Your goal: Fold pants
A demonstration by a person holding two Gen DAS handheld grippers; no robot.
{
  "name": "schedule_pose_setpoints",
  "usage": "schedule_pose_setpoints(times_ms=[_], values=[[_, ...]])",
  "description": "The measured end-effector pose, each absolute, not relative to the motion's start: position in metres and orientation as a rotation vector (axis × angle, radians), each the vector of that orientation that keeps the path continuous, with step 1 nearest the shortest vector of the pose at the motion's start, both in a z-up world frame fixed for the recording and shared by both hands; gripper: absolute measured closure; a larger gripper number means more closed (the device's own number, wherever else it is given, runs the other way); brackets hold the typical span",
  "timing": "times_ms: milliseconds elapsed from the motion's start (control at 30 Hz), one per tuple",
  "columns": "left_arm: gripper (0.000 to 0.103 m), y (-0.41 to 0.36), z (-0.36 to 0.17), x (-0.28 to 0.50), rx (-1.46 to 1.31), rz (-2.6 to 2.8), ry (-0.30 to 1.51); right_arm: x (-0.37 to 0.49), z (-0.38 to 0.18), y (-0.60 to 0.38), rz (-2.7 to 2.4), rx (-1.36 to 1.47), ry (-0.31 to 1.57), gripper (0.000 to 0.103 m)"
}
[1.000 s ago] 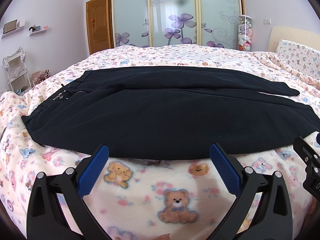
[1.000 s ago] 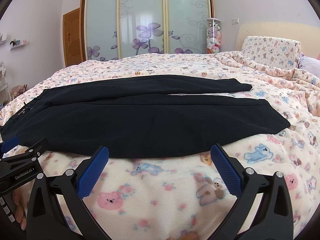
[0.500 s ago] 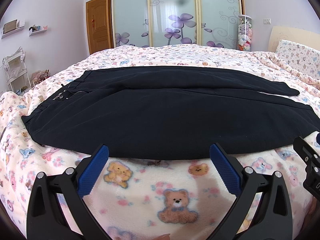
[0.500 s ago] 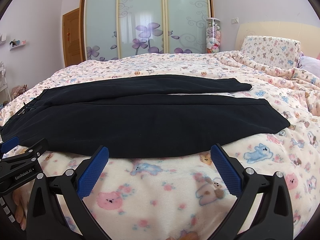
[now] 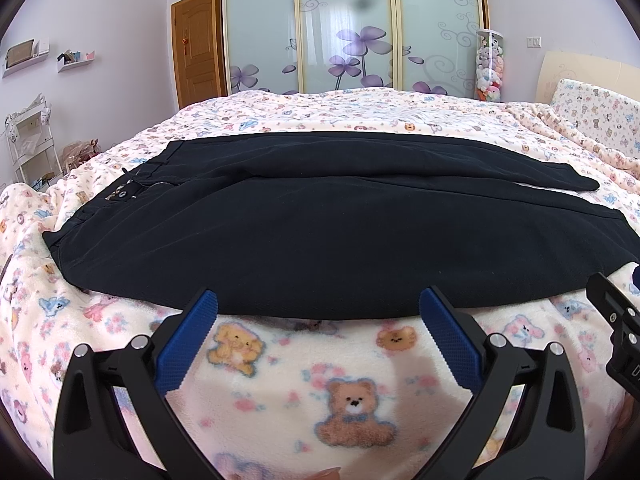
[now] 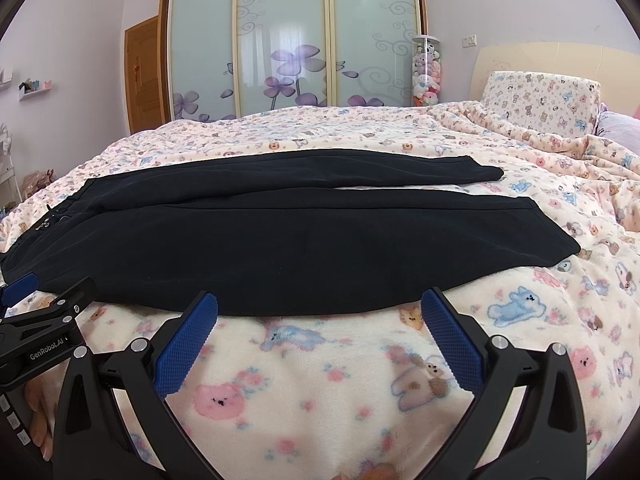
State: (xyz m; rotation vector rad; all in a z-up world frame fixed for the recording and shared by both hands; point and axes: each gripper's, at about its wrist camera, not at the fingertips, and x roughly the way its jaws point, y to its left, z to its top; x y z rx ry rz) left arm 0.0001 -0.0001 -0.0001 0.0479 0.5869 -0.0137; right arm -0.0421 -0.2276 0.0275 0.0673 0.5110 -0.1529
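Note:
Black pants (image 5: pixel 320 236) lie flat across the bed, waistband at the left, both leg ends at the right; they also show in the right wrist view (image 6: pixel 304 240). My left gripper (image 5: pixel 318 300) is open and empty, its blue pads just short of the pants' near edge. My right gripper (image 6: pixel 319 300) is open and empty, also just short of the near edge, further toward the leg ends. The right gripper's side shows at the right edge of the left wrist view (image 5: pixel 618 320); the left gripper shows at the left of the right wrist view (image 6: pixel 48 320).
The bed is covered by a pink teddy-bear blanket (image 5: pixel 352 384). A pillow (image 6: pixel 540 96) and headboard stand at the far right. Sliding wardrobe doors (image 5: pixel 352 28), a wooden door (image 5: pixel 198 48) and a white rack (image 5: pixel 28 140) lie beyond the bed.

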Motion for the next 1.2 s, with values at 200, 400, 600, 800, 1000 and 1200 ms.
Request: schedule_pose_setpoints(times_ms=[200, 400, 600, 800, 1000, 1200], values=[[0.002, 0.0, 0.0, 0.0, 0.048, -0.014, 0.587, -0.042, 0.028, -0.228, -0.153, 0.068, 0.511, 0.001], [0.002, 0.0, 0.0, 0.0, 0.048, -0.013, 0.588, -0.042, 0.028, -0.228, -0.153, 0.068, 0.512, 0.001], [0.002, 0.0, 0.0, 0.0, 0.049, -0.013, 0.592, -0.041, 0.027, -0.227, -0.156, 0.075, 0.52, 0.001], [0.002, -0.002, -0.002, 0.001, 0.042, -0.023, 0.603, -0.039, 0.028, -0.24, -0.145, 0.127, 0.527, 0.001], [0.002, 0.005, 0.003, 0.009, 0.001, -0.065, 0.645, -0.03, 0.04, -0.27, -0.036, 0.221, 0.514, 0.001], [0.002, 0.018, 0.032, 0.004, -0.093, -0.165, 0.48, -0.015, 0.075, -0.323, 0.084, 0.377, 0.413, 0.001]])
